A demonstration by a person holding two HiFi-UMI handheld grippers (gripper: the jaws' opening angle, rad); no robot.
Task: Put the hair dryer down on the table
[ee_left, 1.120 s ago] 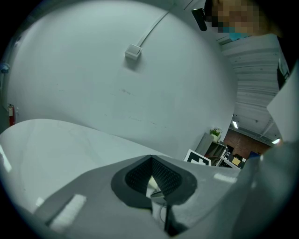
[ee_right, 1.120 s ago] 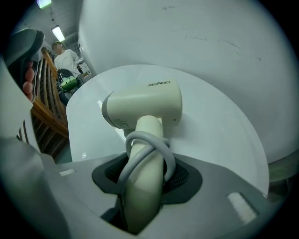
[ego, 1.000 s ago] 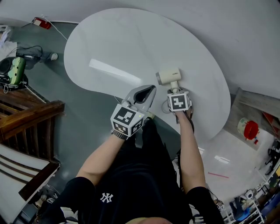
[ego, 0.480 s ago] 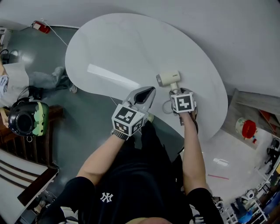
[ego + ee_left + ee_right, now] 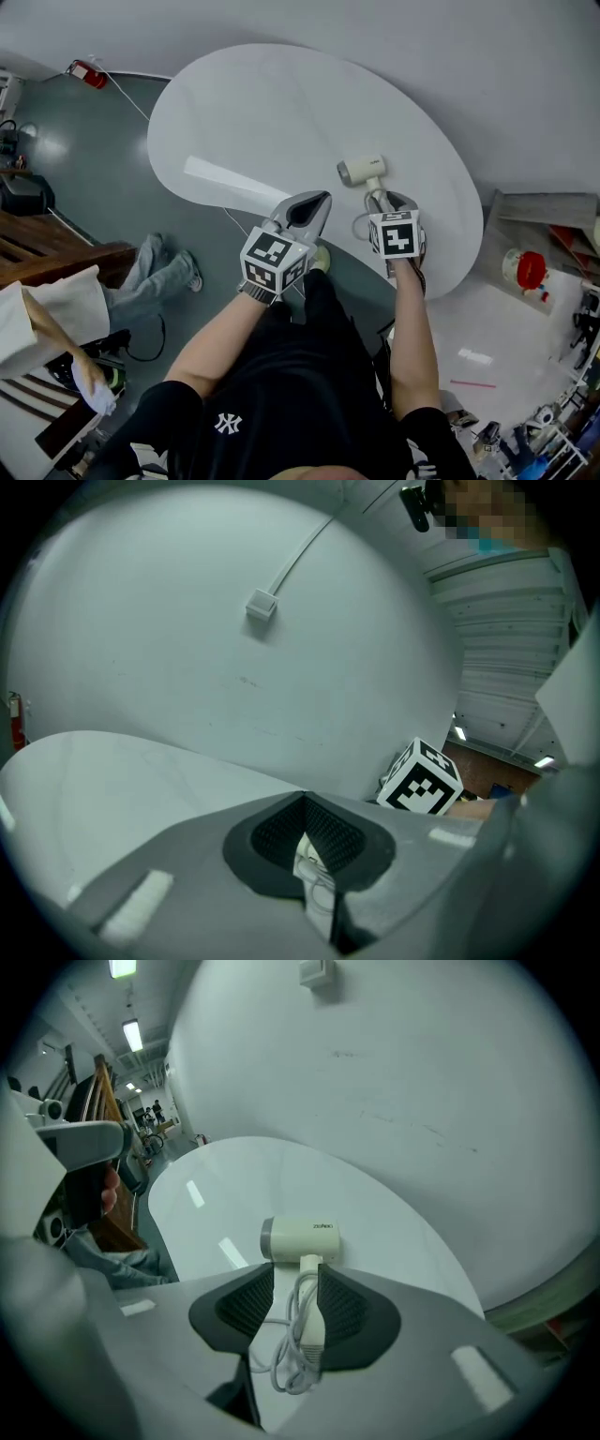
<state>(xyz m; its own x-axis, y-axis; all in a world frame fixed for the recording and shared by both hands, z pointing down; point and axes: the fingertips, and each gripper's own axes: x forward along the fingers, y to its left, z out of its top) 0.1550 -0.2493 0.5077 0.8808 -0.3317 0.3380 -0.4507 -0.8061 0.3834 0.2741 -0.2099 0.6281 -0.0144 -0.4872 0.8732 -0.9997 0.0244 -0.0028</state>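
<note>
A cream hair dryer (image 5: 361, 170) lies on the white oval table (image 5: 281, 103), near its right front edge. In the right gripper view the dryer (image 5: 300, 1239) points its body left, and its handle runs back between my right gripper's pads. My right gripper (image 5: 392, 200) (image 5: 298, 1290) is open; a gap shows on the handle's left side. The coiled cord (image 5: 291, 1363) rests on the table between the jaws. My left gripper (image 5: 323, 197) (image 5: 305, 803) is shut and empty, held over the table's front edge to the left of the dryer.
A person in white (image 5: 56, 314) crouches on the floor at the left, beside dark wooden furniture (image 5: 56, 248). A red item (image 5: 86, 47) with a cable lies by the far left wall. A red object (image 5: 532, 269) sits right of the table. The wall stands just behind the table.
My right gripper has drawn back toward me, away from the dryer's body; the dryer stays on the table. The person at the left has come into view. The left gripper has barely moved.
</note>
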